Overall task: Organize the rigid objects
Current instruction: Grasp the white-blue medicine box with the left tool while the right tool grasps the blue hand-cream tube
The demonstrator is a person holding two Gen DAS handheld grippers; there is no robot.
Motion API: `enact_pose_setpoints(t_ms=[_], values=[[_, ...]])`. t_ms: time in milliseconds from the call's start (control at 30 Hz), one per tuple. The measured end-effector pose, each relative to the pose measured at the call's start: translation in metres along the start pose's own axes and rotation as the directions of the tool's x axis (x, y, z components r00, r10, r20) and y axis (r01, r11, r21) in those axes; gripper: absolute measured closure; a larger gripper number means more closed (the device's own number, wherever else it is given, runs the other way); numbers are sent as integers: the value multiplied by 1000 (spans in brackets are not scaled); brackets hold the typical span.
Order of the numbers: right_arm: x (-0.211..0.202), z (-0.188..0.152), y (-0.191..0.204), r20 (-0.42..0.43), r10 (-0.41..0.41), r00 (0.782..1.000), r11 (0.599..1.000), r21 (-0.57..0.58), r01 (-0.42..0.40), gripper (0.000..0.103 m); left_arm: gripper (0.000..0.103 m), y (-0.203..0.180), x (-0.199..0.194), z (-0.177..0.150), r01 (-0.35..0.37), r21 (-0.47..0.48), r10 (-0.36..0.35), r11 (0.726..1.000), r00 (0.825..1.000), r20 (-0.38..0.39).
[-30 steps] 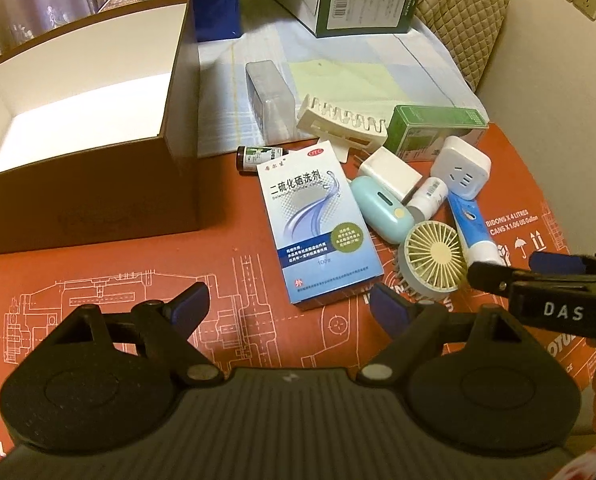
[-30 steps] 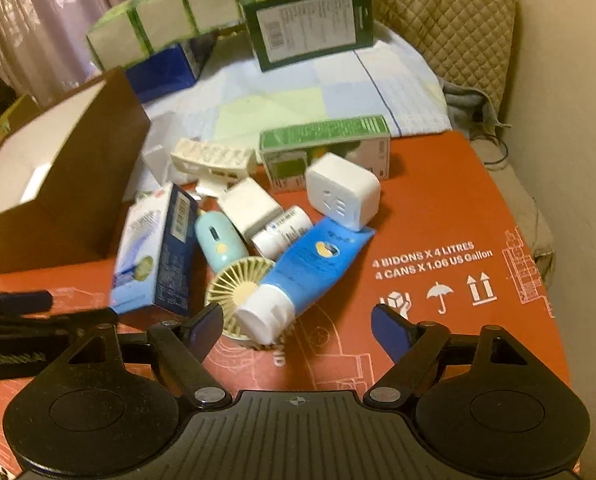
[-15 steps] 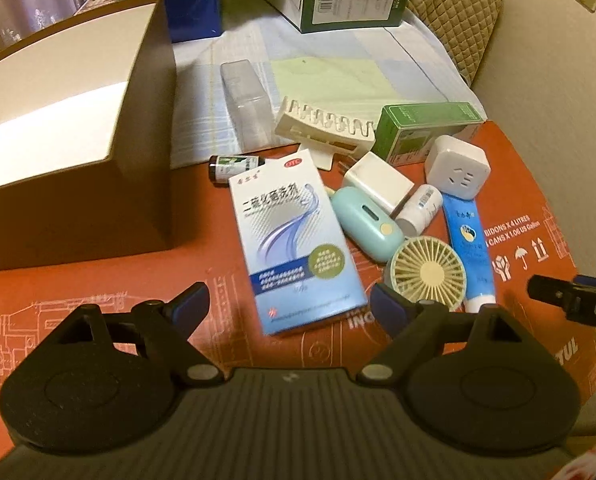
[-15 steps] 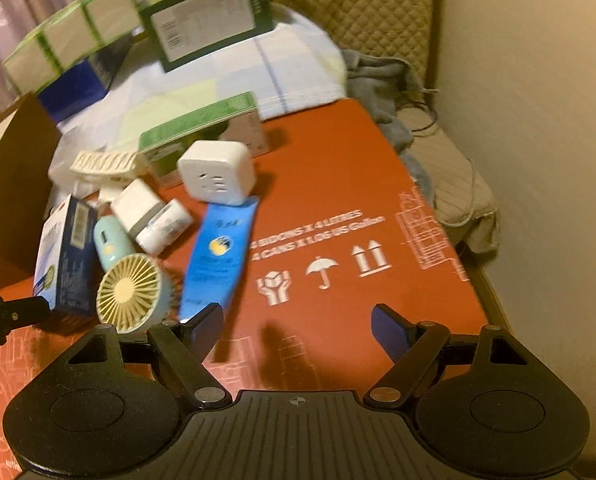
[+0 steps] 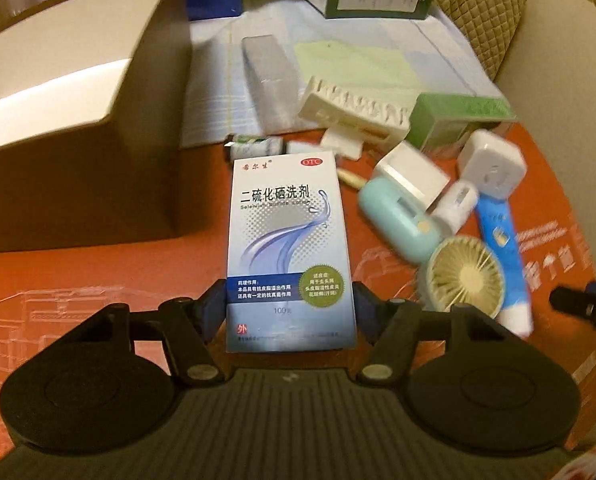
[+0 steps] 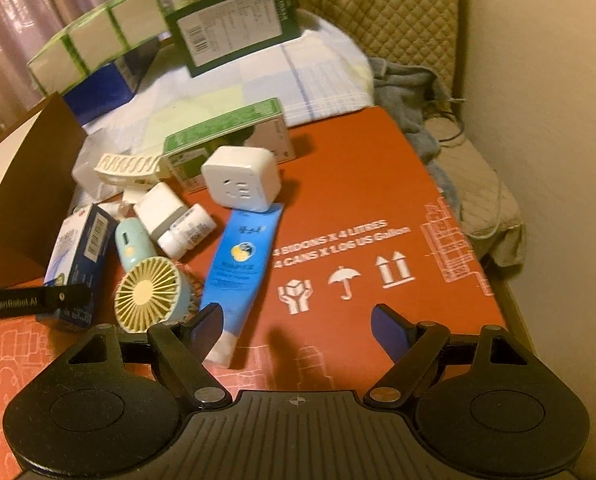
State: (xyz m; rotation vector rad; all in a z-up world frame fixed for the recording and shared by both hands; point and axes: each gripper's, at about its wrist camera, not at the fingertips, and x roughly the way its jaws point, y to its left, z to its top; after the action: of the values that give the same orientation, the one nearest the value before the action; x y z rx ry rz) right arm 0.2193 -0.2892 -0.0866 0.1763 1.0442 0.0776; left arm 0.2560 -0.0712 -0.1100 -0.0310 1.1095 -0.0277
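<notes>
A blue-and-white medicine box (image 5: 288, 240) lies flat on the red mat (image 6: 357, 184). My left gripper (image 5: 288, 306) straddles its near end, jaws closing, and both pads touch the box's long sides. The same box (image 6: 78, 248) appears in the right wrist view with one left finger (image 6: 38, 302) against it. My right gripper (image 6: 298, 328) hangs open over bare mat with nothing between its fingers. A blue tube (image 6: 242, 256) has its cap end beside the right gripper's left finger.
An open brown cardboard box (image 5: 78, 184) stands at the left. Clustered to the right are a small fan (image 5: 463, 276), a mint case (image 5: 397, 224), a white bottle (image 6: 186, 230), a white socket cube (image 6: 242, 182), a green carton (image 6: 226, 132) and a white rack (image 5: 353, 108).
My left gripper has dropped lower over the medicine box and its jaws have come in against the box's sides. The right gripper has swung right, out over the bare mat.
</notes>
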Motion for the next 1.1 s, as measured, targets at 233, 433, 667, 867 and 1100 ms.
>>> enact_pose_setpoints(t_ms=[233, 433, 667, 867, 1100], values=[[19, 1, 24, -43, 62, 997, 993, -101, -67, 32, 42, 16, -7, -26, -28, -30, 26, 999, 999, -36], [39, -1, 30, -83, 90, 992, 987, -124, -100, 60, 41, 14, -12, -25, -22, -29, 21, 999, 999, -29], [30, -8, 18, -116, 100, 988, 976, -179, -120, 75, 37, 9, -5, -16, -51, 15, 51, 999, 998, -28], [20, -16, -3, -125, 95, 988, 979, -168, -115, 75, 37, 11, 7, -10, -59, 4, 59, 998, 997, -44], [19, -11, 0, -90, 111, 990, 979, -162, -125, 70, 42, 11, 15, -7, -68, 15, 68, 998, 997, -45]])
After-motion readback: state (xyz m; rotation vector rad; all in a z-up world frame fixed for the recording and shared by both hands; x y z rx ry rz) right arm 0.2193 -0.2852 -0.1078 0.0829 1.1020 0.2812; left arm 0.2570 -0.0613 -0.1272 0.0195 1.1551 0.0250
